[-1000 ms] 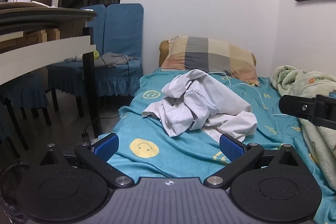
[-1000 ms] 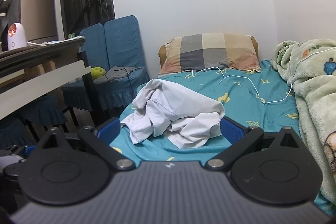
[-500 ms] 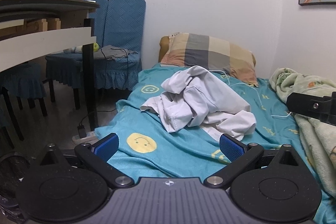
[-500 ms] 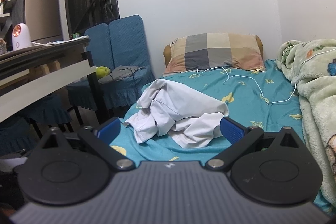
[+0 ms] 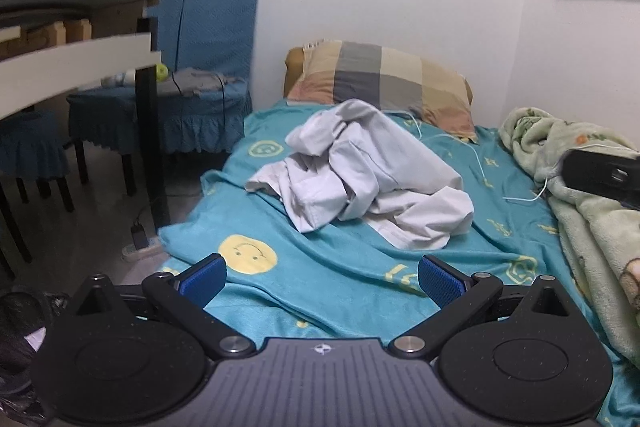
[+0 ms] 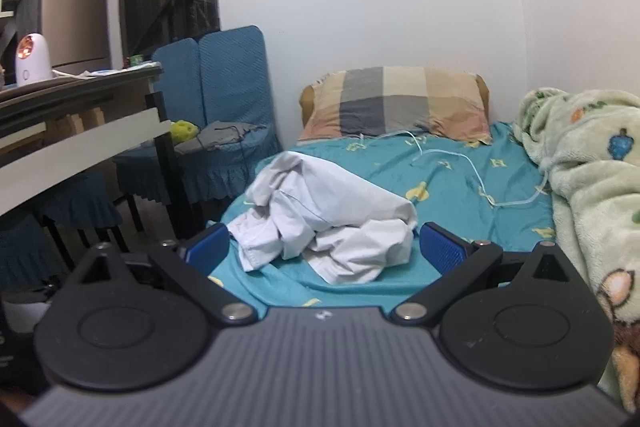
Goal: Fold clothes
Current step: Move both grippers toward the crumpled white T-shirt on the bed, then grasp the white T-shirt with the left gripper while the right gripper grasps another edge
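A crumpled white garment (image 5: 368,179) lies in a heap on the teal bedsheet (image 5: 320,267) in the middle of the bed. It also shows in the right wrist view (image 6: 328,219). My left gripper (image 5: 320,277) is open and empty, held above the bed's near end, short of the garment. My right gripper (image 6: 324,249) is open and empty, low and close in front of the garment, its blue pads either side of the heap in view. The right gripper's body shows at the right edge of the left wrist view (image 5: 600,177).
A checked pillow (image 5: 380,79) lies at the bed head. A green fleece blanket (image 6: 592,179) is piled along the right side. A white cable (image 6: 472,171) trails over the sheet. A table (image 5: 80,39) and blue chairs (image 5: 200,67) stand left of the bed.
Both grippers have drifted slightly; the left view has tilted down and nearer the bed, the right has edged closer to the garment. Both stay open. The garment has not moved.
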`<state>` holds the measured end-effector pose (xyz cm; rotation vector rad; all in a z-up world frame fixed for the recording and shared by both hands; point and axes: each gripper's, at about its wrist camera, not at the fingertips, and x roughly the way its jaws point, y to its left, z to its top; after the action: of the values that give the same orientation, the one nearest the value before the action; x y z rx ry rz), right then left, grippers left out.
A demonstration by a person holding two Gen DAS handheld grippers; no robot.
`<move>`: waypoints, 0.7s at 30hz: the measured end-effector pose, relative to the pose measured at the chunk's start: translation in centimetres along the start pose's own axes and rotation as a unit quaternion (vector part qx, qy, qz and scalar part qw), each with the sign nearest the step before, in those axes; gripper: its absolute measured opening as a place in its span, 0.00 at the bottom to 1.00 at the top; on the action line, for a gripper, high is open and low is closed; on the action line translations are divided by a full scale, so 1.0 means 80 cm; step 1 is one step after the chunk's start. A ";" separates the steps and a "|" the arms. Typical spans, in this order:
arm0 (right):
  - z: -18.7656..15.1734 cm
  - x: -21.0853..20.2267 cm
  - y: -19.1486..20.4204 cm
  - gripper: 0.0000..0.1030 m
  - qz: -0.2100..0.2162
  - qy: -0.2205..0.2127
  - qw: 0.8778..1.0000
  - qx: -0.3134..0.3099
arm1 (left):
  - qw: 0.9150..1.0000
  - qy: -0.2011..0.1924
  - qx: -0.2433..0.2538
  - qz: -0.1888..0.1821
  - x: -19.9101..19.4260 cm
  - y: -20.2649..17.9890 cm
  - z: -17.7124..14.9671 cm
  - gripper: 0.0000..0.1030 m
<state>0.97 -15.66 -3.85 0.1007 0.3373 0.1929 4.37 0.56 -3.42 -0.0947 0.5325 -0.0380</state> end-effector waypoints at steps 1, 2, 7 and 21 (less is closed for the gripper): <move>0.000 -0.002 -0.003 1.00 -0.005 0.002 1.000 0.004 | 1.000 0.005 0.002 0.000 0.009 -0.001 0.002 1.00; 0.000 -0.003 -0.007 1.00 -0.010 0.003 1.000 0.009 | 1.000 0.010 0.009 0.001 0.021 -0.004 0.006 1.00; 0.002 -0.007 -0.029 1.00 -0.036 0.019 0.998 0.050 | 0.999 0.023 0.039 0.010 0.090 -0.013 0.028 0.99; -0.014 0.049 -0.078 1.00 0.000 0.082 0.980 0.182 | 1.000 0.015 -0.015 0.022 0.275 0.031 0.049 0.77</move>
<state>5.31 -20.87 -7.00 0.4486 0.5357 0.1369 25.37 2.03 -11.43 -0.1116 0.5657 0.0123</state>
